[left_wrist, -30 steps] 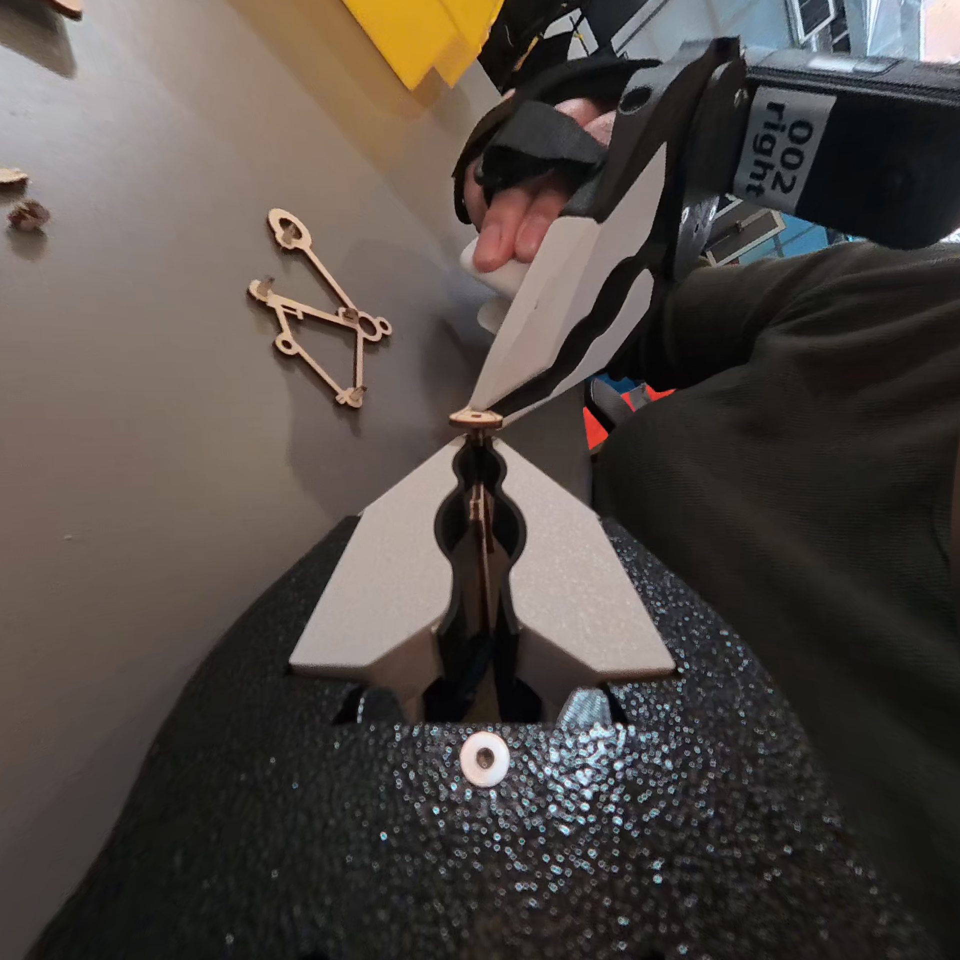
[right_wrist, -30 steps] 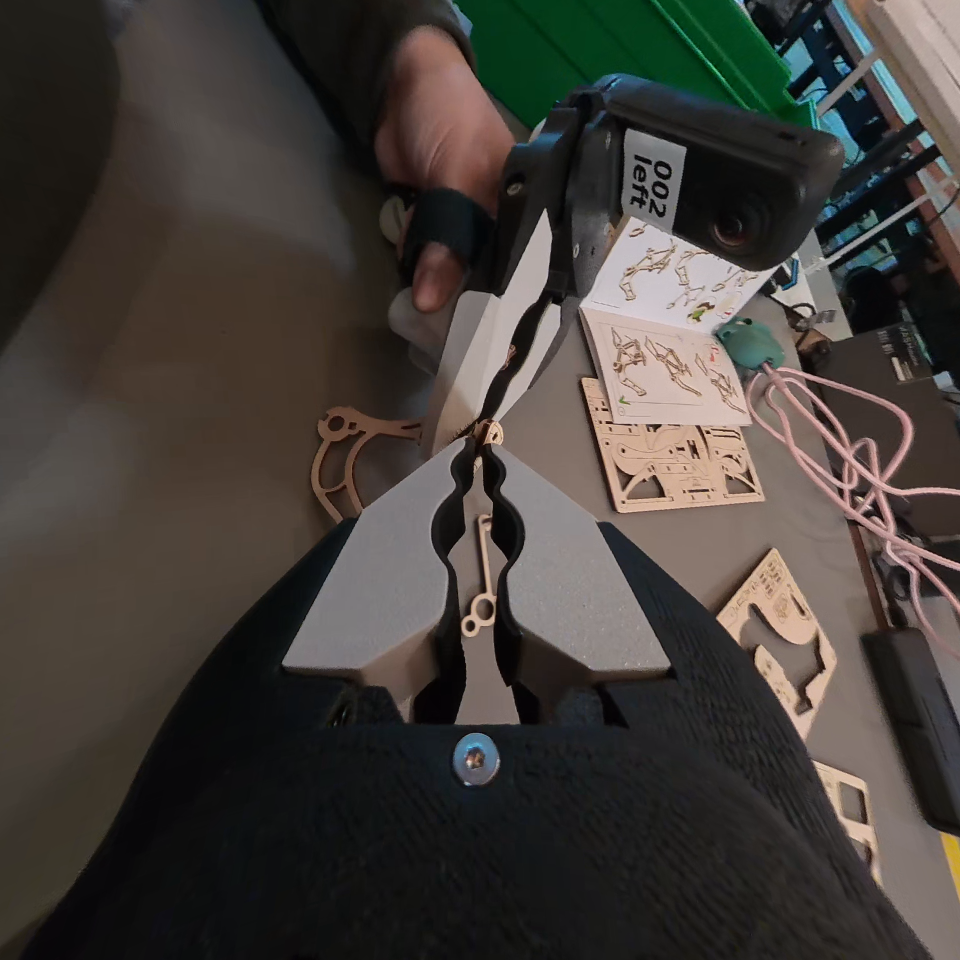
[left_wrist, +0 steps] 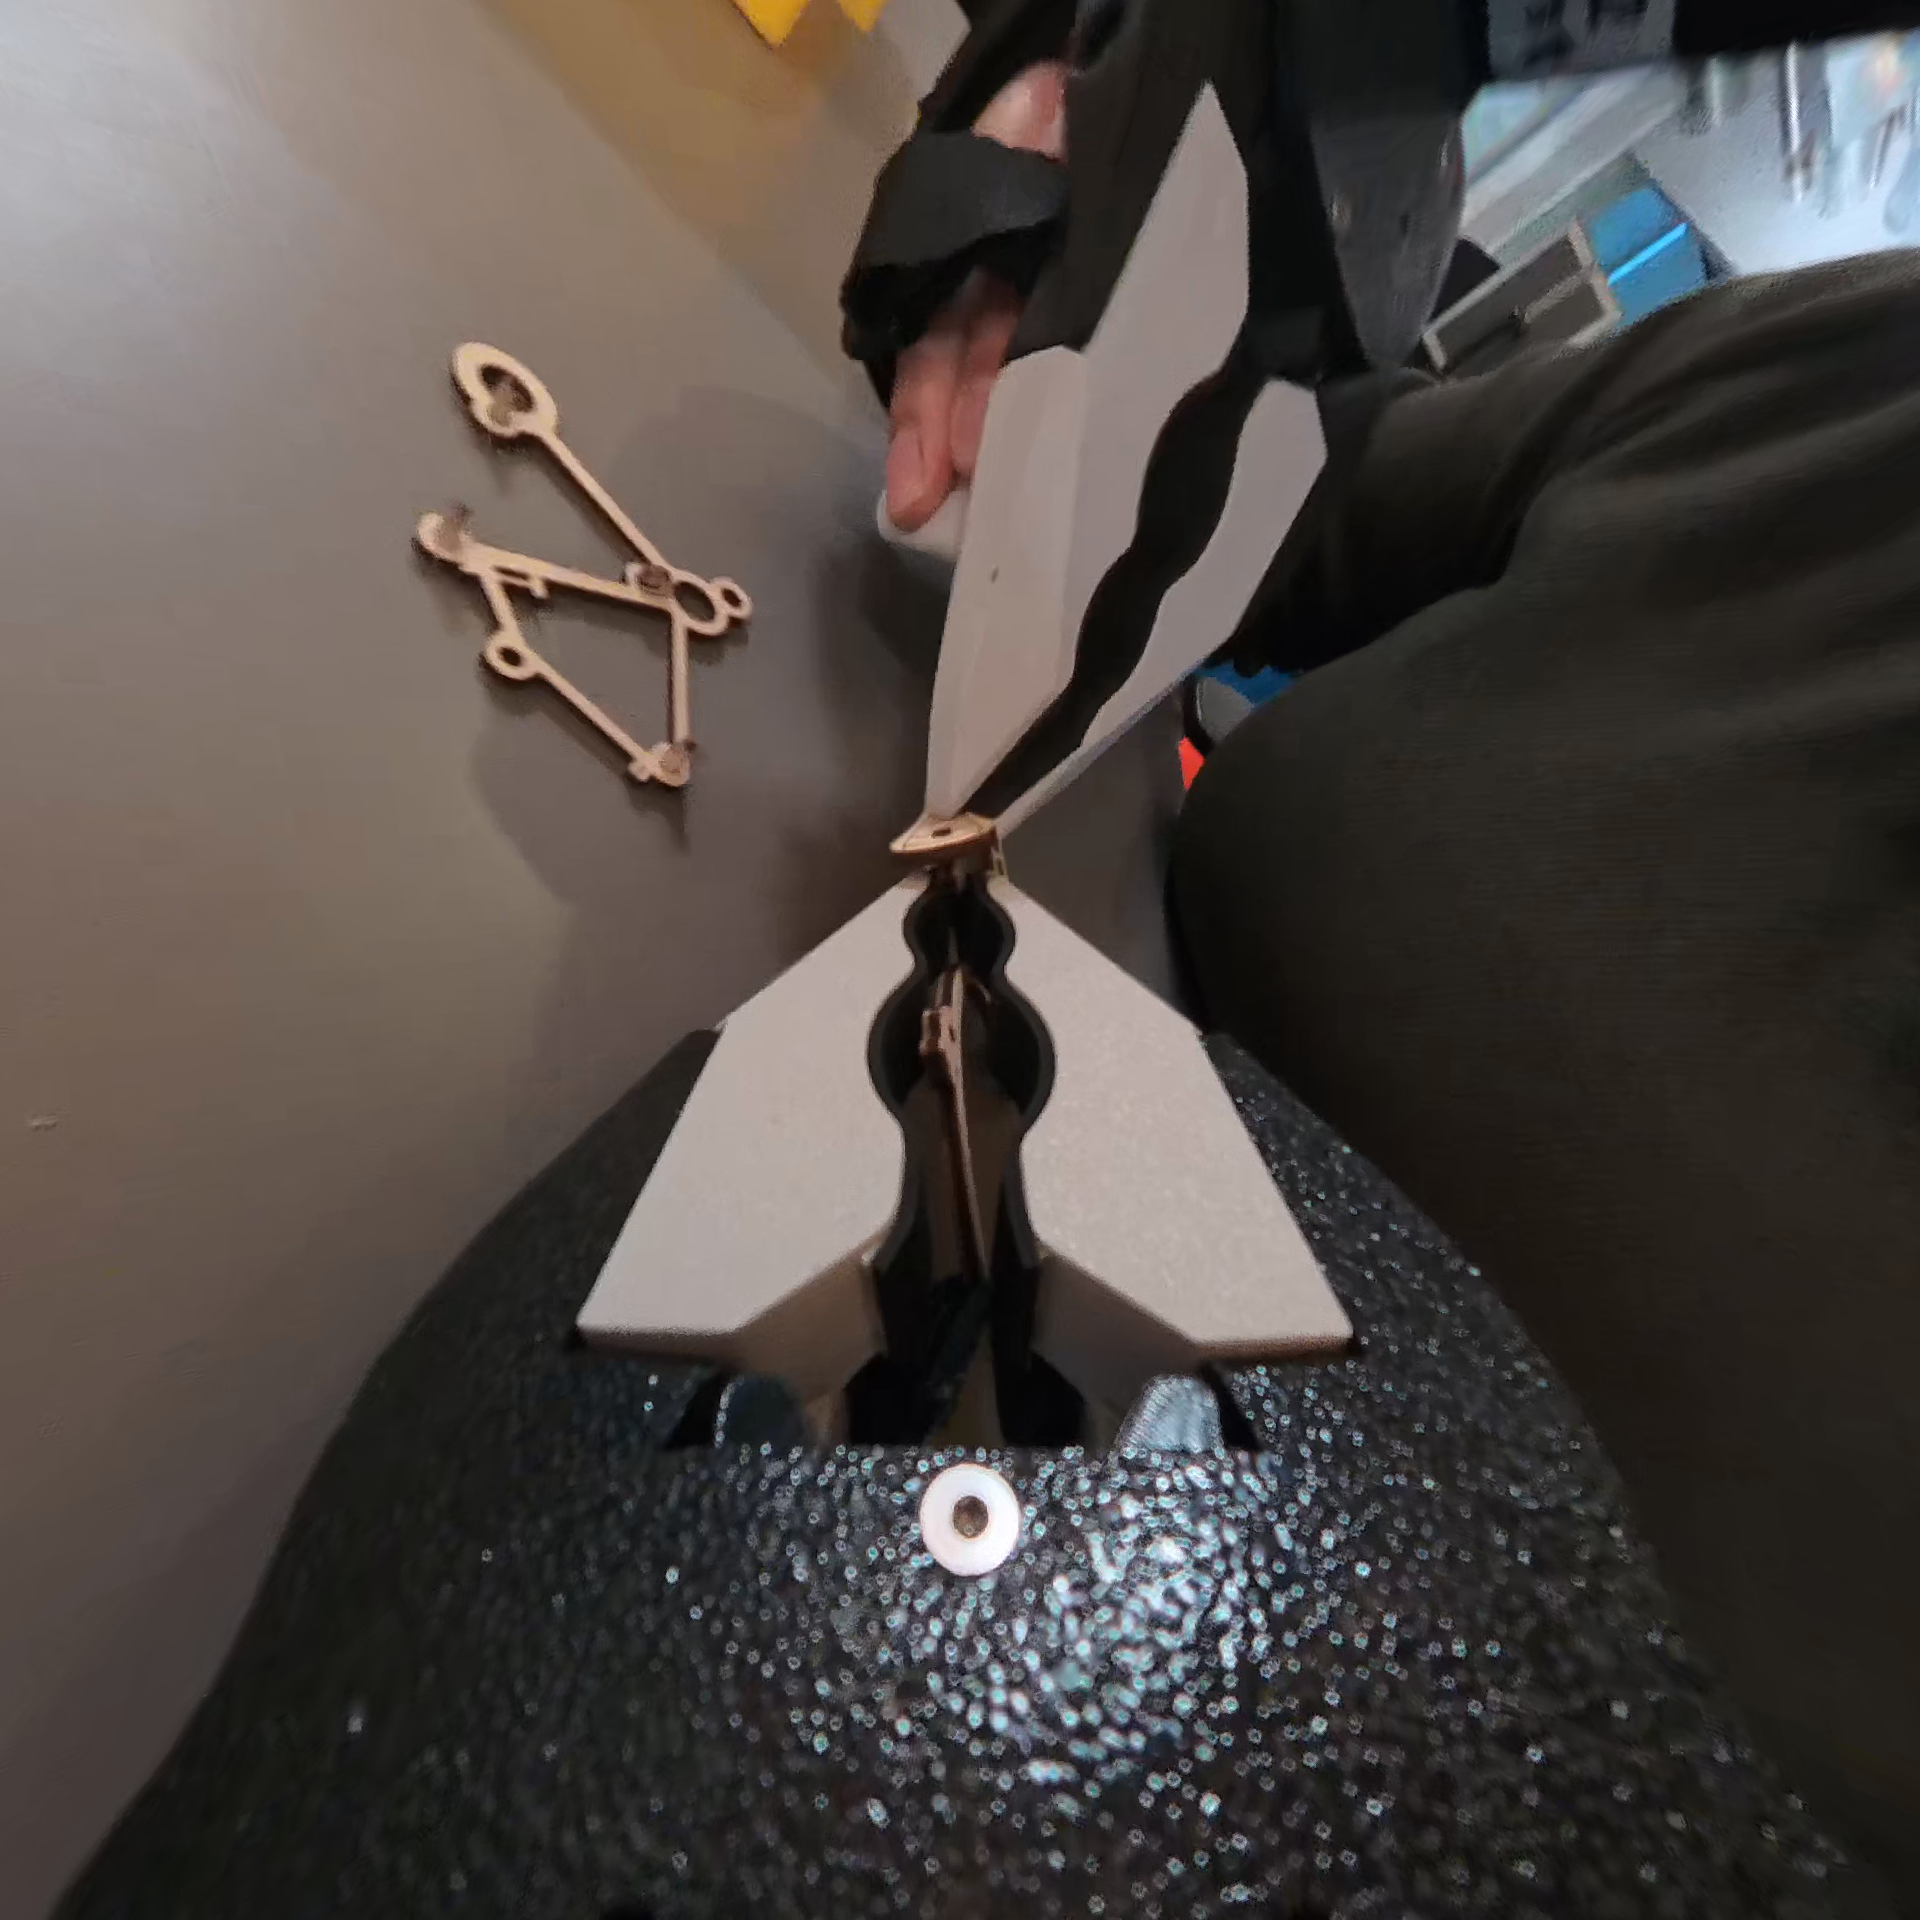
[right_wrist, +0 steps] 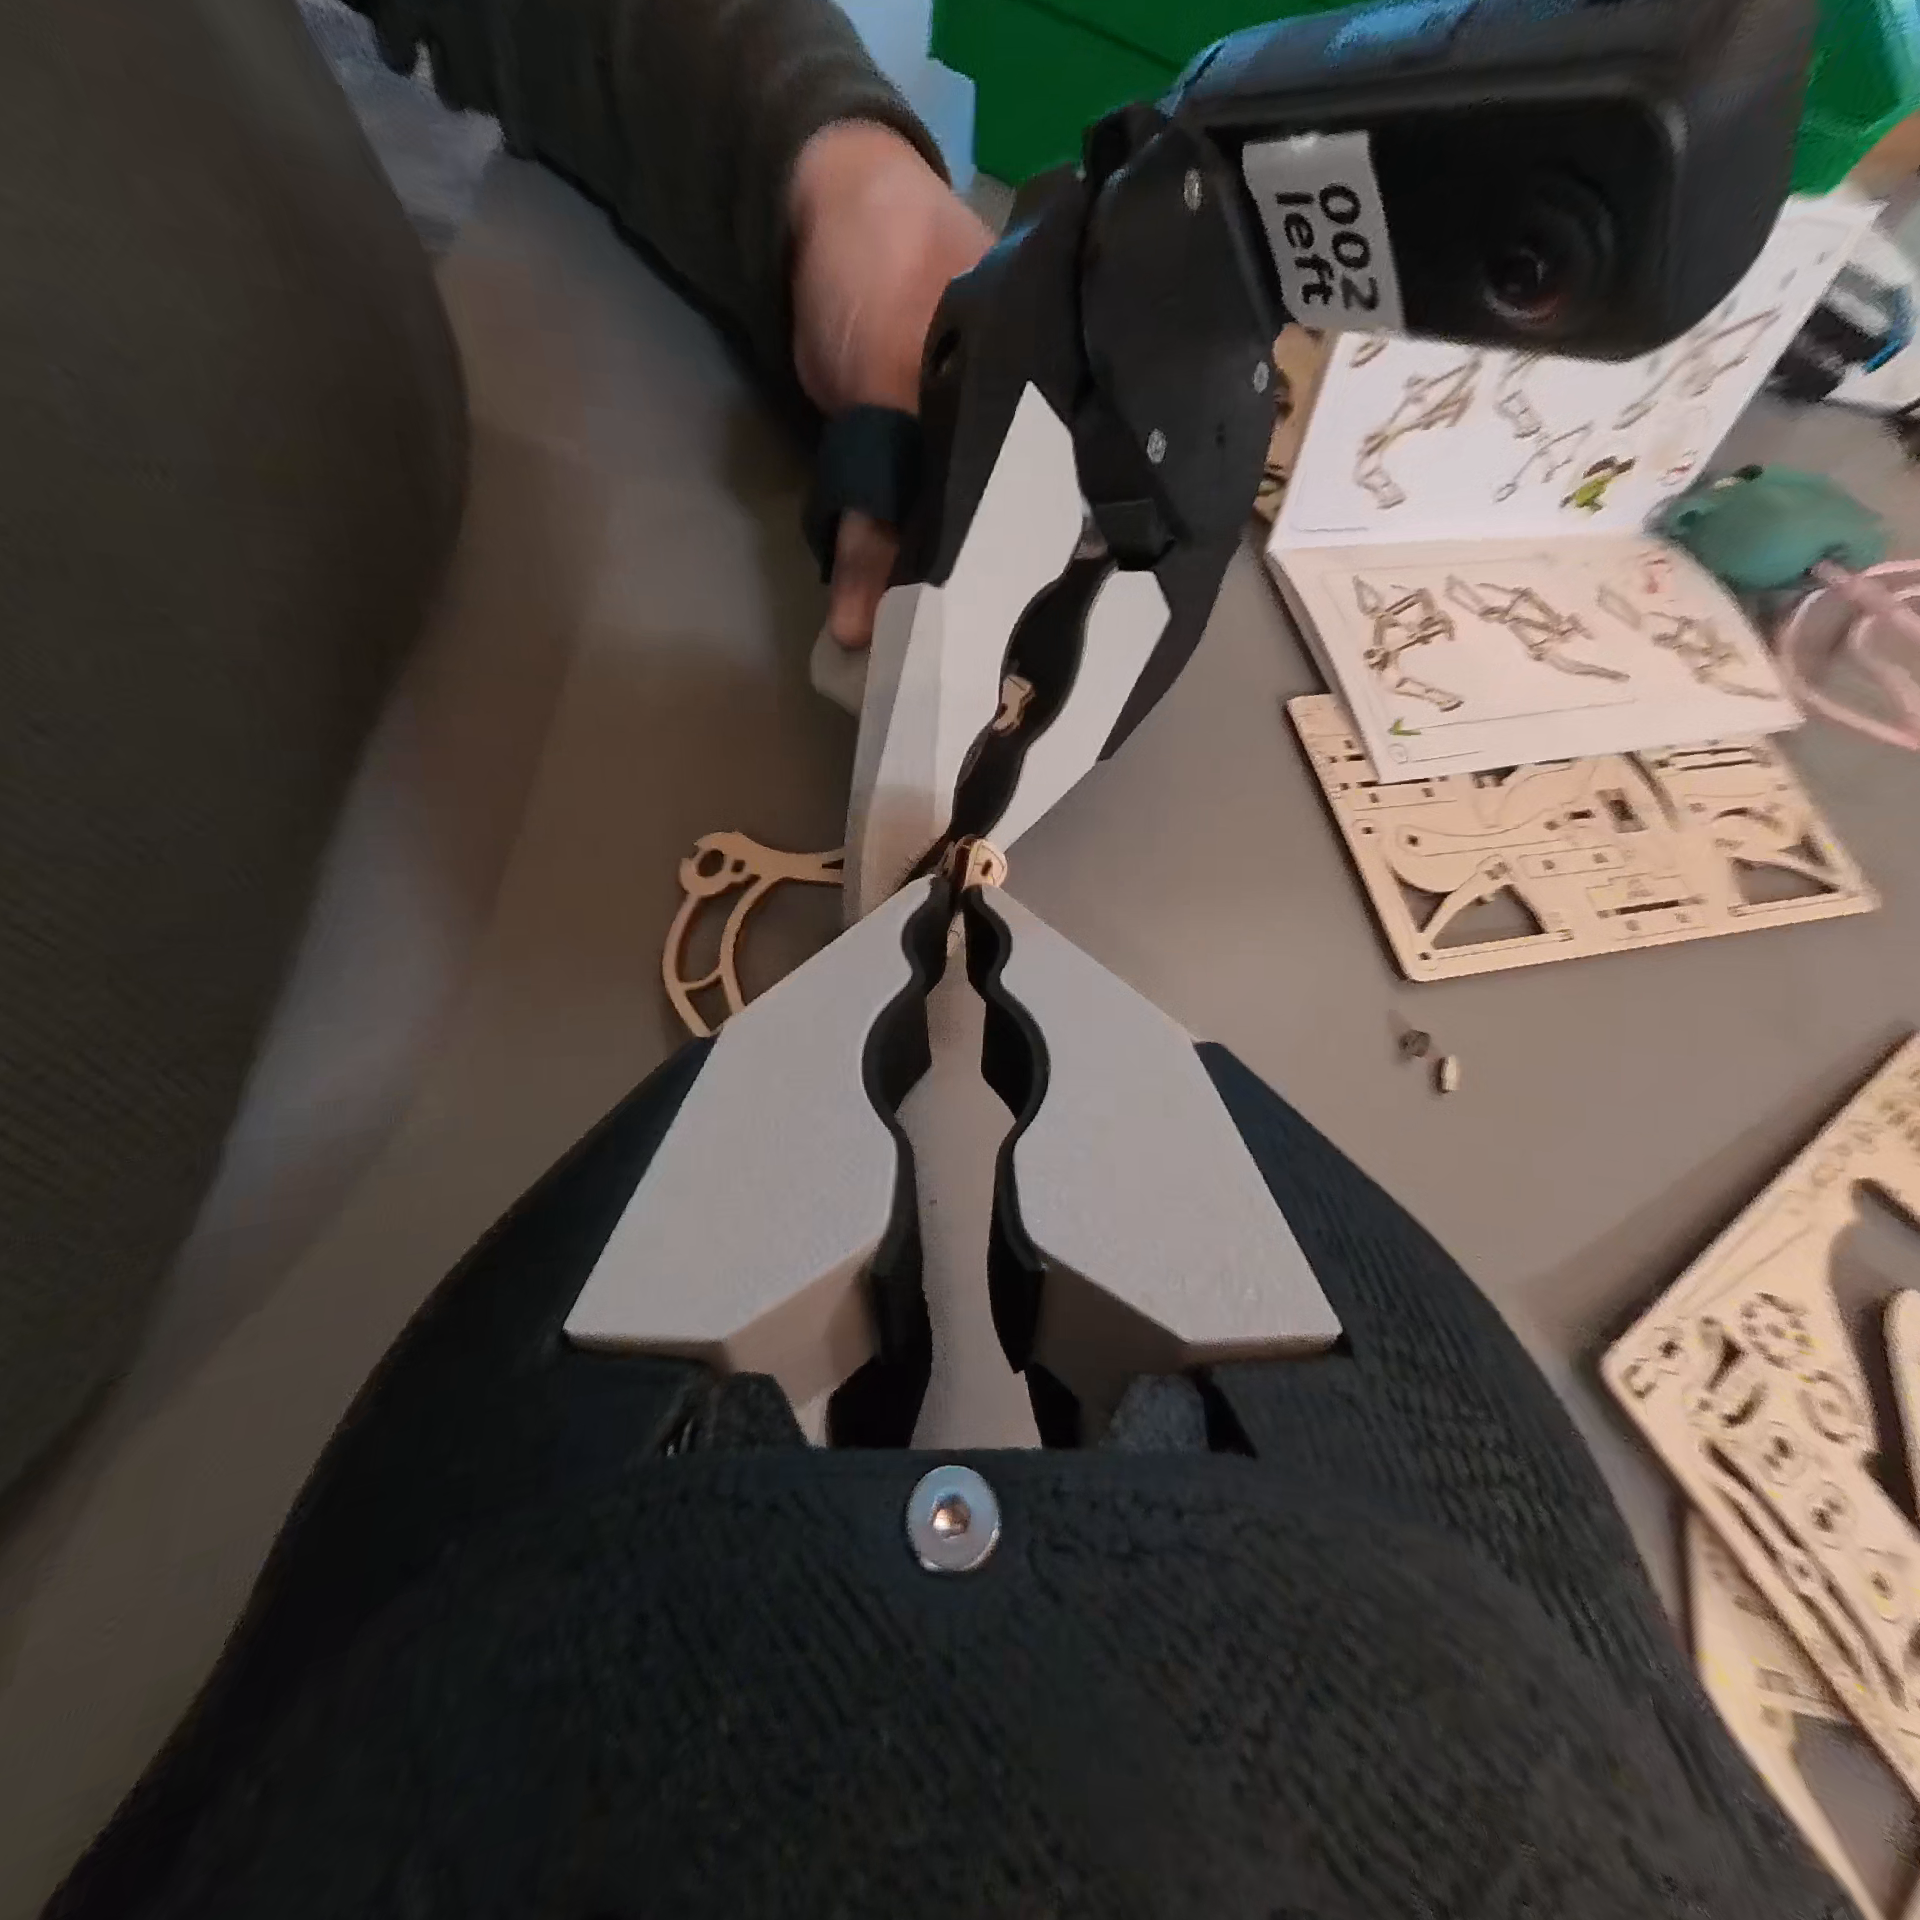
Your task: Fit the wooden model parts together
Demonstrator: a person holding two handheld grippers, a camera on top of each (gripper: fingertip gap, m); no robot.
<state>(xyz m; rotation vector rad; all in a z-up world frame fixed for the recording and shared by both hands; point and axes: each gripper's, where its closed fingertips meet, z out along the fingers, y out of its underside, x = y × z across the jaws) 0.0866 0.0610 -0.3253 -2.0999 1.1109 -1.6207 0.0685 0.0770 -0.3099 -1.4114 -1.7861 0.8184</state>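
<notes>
In the left wrist view my left gripper [left_wrist: 951, 888] is shut on a thin wooden strip [left_wrist: 948, 1049], seen edge-on between the jaws. My right gripper [left_wrist: 961, 821] comes down from above, tip to tip with it, and pinches a small wooden piece [left_wrist: 940, 837] against the strip's end. In the right wrist view my right gripper [right_wrist: 956, 883] holds that small piece [right_wrist: 979, 860], and the left gripper [right_wrist: 961, 836] reaches down from above with the strip [right_wrist: 1013, 707] showing in its jaws. Both are held above the grey table [left_wrist: 260, 935].
A wooden linkage assembly [left_wrist: 582, 582] lies on the table to the left. A curved wooden part [right_wrist: 717, 935], an open instruction booklet [right_wrist: 1507, 582], punched wooden sheets [right_wrist: 1579, 862] [right_wrist: 1787, 1403] and two tiny pieces [right_wrist: 1429, 1055] lie around. The person's body is close by. Both grippers' tips are close together, under 4 cm apart.
Both grippers stay tip to tip and shut. The views have shifted and the grippers look closer together. The ringed strip seen through the right jaws earlier no longer shows.
</notes>
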